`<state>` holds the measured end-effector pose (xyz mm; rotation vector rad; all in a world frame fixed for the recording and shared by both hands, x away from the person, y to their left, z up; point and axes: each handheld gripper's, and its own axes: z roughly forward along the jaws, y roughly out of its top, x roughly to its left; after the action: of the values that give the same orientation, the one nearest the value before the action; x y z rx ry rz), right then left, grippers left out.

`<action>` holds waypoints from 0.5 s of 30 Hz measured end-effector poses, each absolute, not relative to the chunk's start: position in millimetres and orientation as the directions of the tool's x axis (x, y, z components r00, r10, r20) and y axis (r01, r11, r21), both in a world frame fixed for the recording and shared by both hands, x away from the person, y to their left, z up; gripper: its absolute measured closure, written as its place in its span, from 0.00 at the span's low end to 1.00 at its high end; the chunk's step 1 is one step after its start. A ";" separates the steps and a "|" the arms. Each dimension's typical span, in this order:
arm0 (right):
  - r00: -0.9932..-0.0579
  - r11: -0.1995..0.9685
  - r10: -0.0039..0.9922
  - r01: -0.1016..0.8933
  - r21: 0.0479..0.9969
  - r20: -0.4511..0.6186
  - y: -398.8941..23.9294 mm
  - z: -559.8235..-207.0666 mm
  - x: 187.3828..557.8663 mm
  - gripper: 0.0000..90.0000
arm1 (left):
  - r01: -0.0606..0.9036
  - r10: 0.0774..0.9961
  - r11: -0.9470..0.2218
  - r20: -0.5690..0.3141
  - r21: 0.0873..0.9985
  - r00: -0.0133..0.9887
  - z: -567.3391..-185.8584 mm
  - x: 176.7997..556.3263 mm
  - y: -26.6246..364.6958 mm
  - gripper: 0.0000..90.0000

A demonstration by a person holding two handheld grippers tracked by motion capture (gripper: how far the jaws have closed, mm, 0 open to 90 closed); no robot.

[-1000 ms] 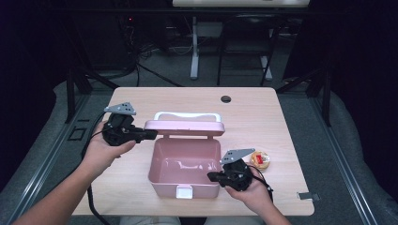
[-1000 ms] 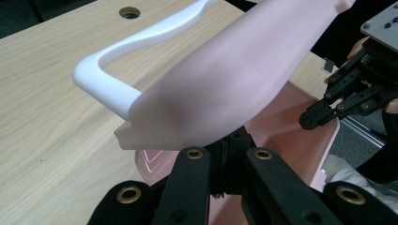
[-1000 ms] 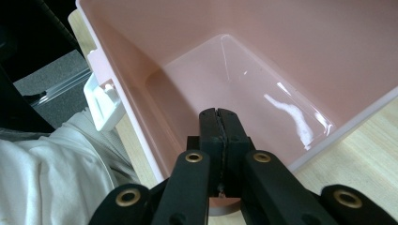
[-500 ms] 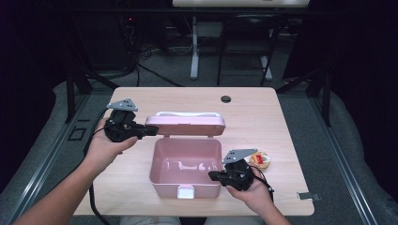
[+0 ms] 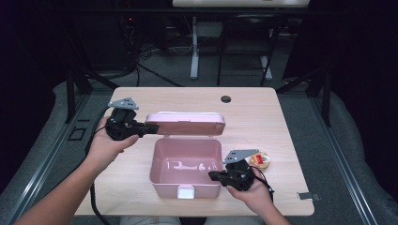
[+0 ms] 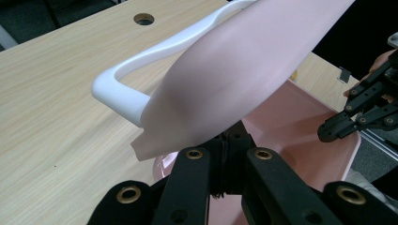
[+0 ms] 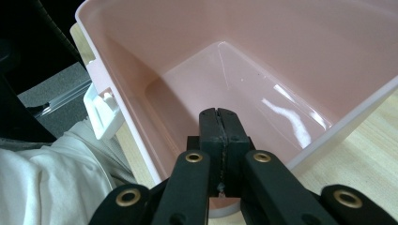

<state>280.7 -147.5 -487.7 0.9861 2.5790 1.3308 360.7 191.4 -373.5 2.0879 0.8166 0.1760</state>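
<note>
A pink box (image 5: 162, 180) stands open at the table's middle, with a white latch (image 5: 186, 191) on its front wall. Its lid (image 5: 185, 124) is raised at the back, white handle (image 6: 123, 89) on its far side. My left gripper (image 5: 146, 128) is at the lid's left end, jaws together. Its tips are tucked under the lid's edge (image 6: 206, 93), and whether they pinch anything is hidden. My right gripper (image 5: 213, 176) is shut with nothing between its jaws. It reaches over the box's right front rim (image 7: 328, 129), above the bare interior.
A small round red-and-yellow object (image 5: 259, 160) lies on the table right of the box, beside my right hand. A round hole (image 5: 226, 99) is in the tabletop at the back. A small metal clip (image 5: 307, 196) sits at the near right edge.
The lid's angle has shifted slightly, so less of its white handle shows from above. Both hands have stayed where they were.
</note>
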 end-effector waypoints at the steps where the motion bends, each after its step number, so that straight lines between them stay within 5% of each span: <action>1: -0.790 0.417 0.574 0.507 0.754 0.215 -147.5 -487.7 280.7 1.00 | 0.486 0.609 -0.415 -0.161 0.769 0.776 -373.5 361.3 191.6 1.00; 15: -0.789 0.414 0.574 0.509 0.754 0.218 -147.6 -487.8 280.6 1.00 | 0.490 0.623 -0.412 -0.156 0.768 0.767 -374.5 369.3 188.4 1.00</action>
<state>280.6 -147.6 -487.8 0.9897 2.5781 1.3342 369.3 188.4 -374.5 2.0886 0.8302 0.1930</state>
